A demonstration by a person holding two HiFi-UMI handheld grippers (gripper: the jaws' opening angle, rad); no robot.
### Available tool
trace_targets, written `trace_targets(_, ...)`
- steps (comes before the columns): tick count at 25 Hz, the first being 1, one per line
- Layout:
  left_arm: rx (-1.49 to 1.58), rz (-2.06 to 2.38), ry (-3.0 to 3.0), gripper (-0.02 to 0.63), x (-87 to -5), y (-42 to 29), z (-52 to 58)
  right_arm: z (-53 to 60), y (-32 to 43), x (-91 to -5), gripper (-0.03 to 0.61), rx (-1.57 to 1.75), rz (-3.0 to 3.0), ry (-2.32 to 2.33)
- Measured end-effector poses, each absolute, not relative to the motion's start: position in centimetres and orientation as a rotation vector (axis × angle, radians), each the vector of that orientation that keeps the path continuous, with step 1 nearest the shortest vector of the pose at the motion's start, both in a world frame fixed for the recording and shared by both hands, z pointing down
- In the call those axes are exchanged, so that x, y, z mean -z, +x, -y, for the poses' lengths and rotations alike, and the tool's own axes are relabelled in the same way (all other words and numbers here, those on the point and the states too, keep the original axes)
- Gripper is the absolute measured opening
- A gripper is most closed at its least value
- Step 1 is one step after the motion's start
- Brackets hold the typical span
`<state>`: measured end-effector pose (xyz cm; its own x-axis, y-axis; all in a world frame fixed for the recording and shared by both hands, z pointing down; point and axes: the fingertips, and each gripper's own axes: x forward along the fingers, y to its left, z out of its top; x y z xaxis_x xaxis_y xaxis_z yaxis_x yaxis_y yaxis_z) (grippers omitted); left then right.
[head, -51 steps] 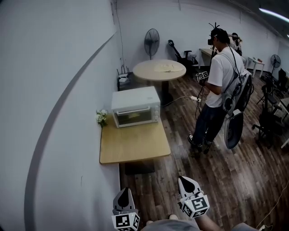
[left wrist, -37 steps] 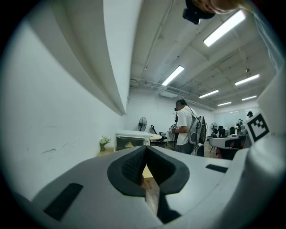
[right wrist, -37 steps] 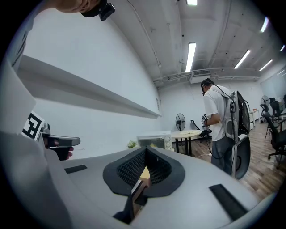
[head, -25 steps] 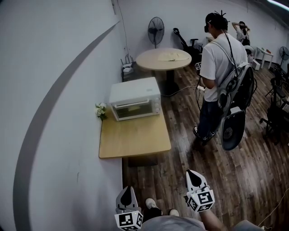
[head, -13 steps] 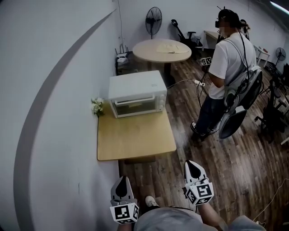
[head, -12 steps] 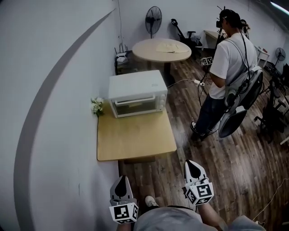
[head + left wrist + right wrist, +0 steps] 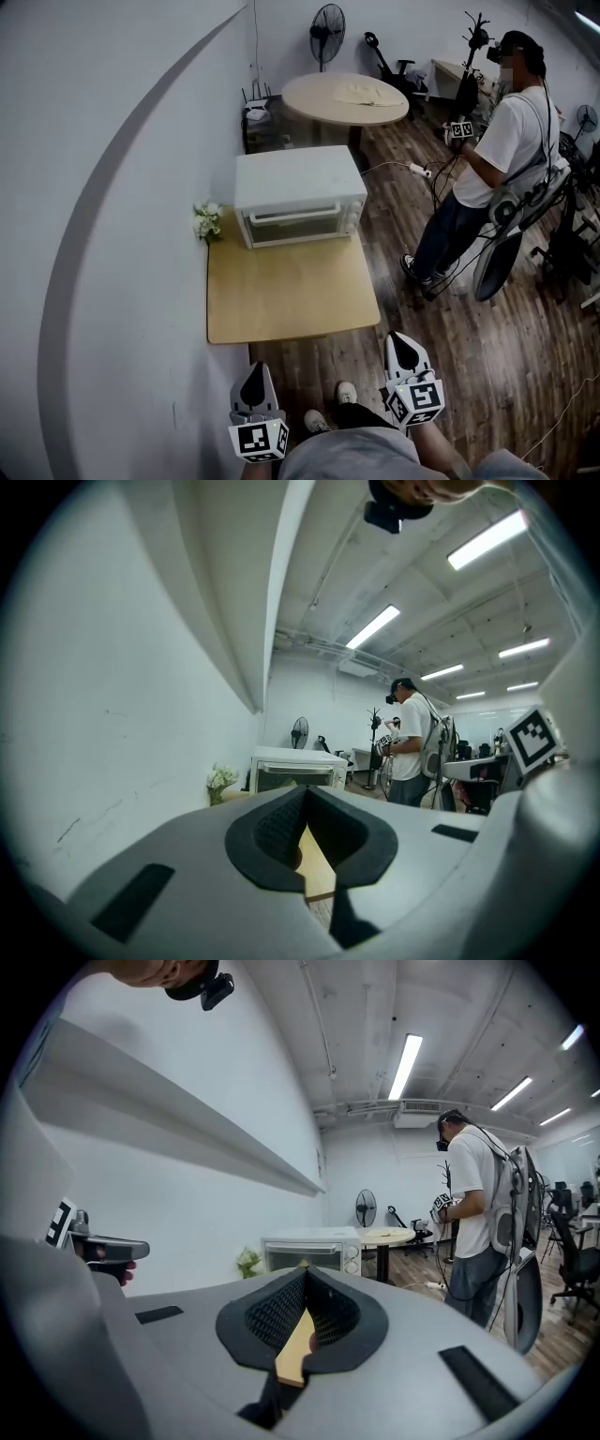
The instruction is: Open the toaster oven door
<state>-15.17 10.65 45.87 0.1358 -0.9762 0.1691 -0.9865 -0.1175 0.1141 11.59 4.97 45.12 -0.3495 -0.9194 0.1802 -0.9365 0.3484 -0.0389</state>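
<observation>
The white toaster oven (image 7: 298, 197) stands at the far end of a low wooden table (image 7: 291, 295) against the wall, its glass door shut. Both grippers hover short of the table's near edge, well apart from the oven. My left gripper (image 7: 253, 377) is shut with nothing in it, and so is my right gripper (image 7: 400, 344). In the left gripper view the oven (image 7: 292, 769) shows small beyond the closed jaw tips of the left gripper (image 7: 306, 795). The right gripper view shows the oven (image 7: 311, 1247) straight ahead over the right gripper (image 7: 305, 1275).
A small bunch of white flowers (image 7: 204, 220) sits beside the oven at the wall. A person in a white shirt (image 7: 492, 155) stands on the wood floor to the right, holding a gripper. A round table (image 7: 345, 98) and a fan (image 7: 327, 22) stand behind the oven.
The table and oven have drawn nearer, and both grippers now sit close to the table's near edge. The standing person has shifted further right.
</observation>
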Motion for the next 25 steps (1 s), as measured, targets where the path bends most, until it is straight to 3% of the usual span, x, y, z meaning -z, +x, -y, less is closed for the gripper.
trace_targets(25,-0.001,2.113,2.129,0.003,-42.5,-13.8,8.1,17.0,8.7,-42.9,-0.002,-0.099,2.687,1.523)
